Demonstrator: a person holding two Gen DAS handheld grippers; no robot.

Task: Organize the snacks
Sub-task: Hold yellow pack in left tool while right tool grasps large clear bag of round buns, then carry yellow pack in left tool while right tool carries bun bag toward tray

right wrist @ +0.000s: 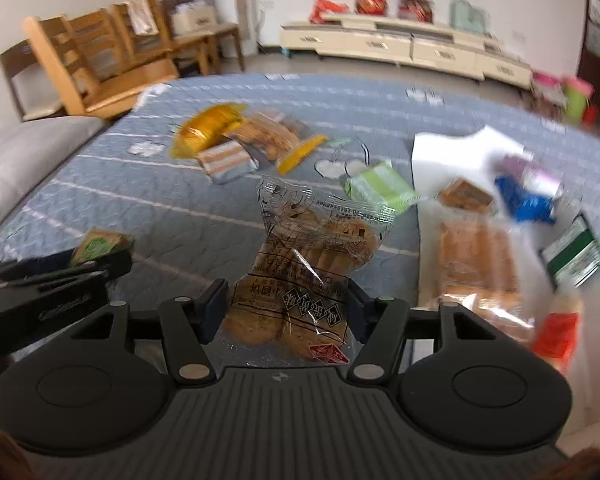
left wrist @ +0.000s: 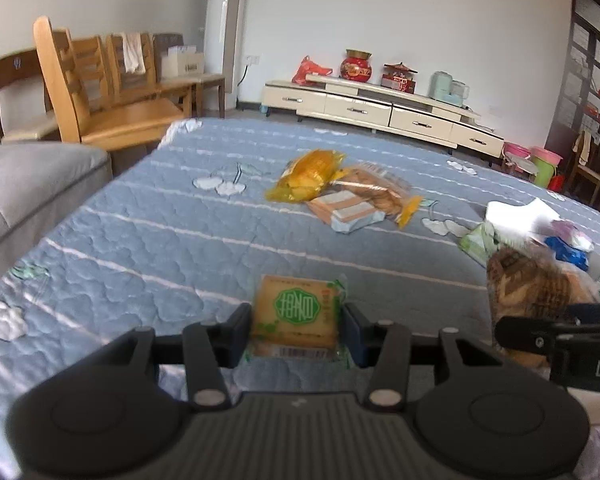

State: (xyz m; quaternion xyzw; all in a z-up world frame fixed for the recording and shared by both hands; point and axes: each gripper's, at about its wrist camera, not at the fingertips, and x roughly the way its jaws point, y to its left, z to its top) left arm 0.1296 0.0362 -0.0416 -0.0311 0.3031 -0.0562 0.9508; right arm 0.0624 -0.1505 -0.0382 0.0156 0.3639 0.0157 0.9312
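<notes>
Left gripper (left wrist: 297,326) clamps square glossy packet (left wrist: 294,314); right gripper (right wrist: 287,306) pinches crinkly clear biscuit bag (right wrist: 300,272).

Snack pile (left wrist: 340,184) on quilt (left wrist: 140,240); chairs (left wrist: 100,92) behind, left.

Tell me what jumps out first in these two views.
Each gripper holds a snack over the blue quilt: the left gripper a square green-labelled cake, the right gripper a clear cookie bag. A small pile with a yellow pack lies mid-quilt.
</notes>
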